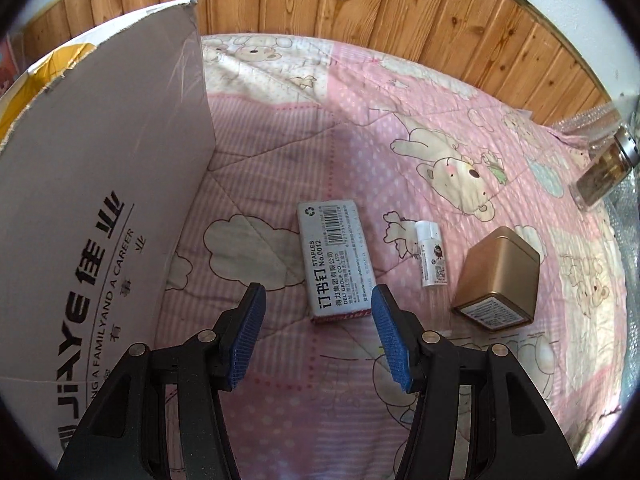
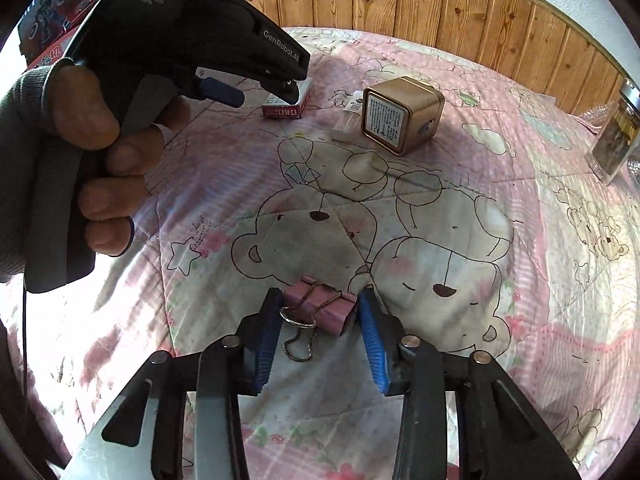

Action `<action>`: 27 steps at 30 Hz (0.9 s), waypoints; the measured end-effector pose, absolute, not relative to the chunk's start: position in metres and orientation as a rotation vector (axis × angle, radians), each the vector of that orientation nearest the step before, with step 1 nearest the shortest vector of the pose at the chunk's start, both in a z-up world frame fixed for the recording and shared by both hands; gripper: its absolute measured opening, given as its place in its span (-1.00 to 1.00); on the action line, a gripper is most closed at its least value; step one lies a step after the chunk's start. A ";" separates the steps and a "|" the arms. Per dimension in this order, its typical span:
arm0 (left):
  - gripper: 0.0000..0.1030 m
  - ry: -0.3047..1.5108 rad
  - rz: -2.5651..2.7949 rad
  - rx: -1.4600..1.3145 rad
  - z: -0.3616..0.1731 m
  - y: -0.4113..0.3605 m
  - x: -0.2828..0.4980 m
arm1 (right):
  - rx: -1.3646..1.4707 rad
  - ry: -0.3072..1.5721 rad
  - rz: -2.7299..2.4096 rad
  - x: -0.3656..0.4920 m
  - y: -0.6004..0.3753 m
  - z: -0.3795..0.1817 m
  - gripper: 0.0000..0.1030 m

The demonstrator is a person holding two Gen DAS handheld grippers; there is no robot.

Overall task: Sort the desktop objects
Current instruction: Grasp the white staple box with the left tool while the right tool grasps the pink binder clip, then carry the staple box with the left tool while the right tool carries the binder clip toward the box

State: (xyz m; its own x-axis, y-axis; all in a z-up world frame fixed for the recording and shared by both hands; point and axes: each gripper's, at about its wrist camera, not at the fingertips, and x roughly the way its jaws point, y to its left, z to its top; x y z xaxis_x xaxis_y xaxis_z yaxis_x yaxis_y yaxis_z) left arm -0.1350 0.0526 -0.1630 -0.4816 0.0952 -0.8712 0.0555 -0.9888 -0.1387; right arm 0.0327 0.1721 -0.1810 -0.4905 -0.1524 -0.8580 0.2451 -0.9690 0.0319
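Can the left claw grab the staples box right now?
Probably yes. The left claw stands open just short of the staples box, which lies flat on the quilt with nothing between them; the cardboard box and small white tube sit off to the sides.

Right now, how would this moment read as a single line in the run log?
left hand-held gripper: open over staples box | right hand-held gripper: shut on pink binder clip | surface: quilt
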 end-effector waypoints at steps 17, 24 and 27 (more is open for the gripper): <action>-0.24 -0.294 2.692 -1.480 -0.171 0.054 -0.147 | 1.449 -0.123 -2.464 0.025 0.187 -0.161 -0.25; -0.24 -0.330 2.685 -1.470 -0.157 0.055 -0.130 | 1.391 -0.153 -2.463 0.023 0.180 -0.143 -0.25; -0.24 -0.330 2.689 -1.451 -0.144 0.057 -0.120 | 1.373 -0.182 -2.463 0.025 0.179 -0.135 -0.25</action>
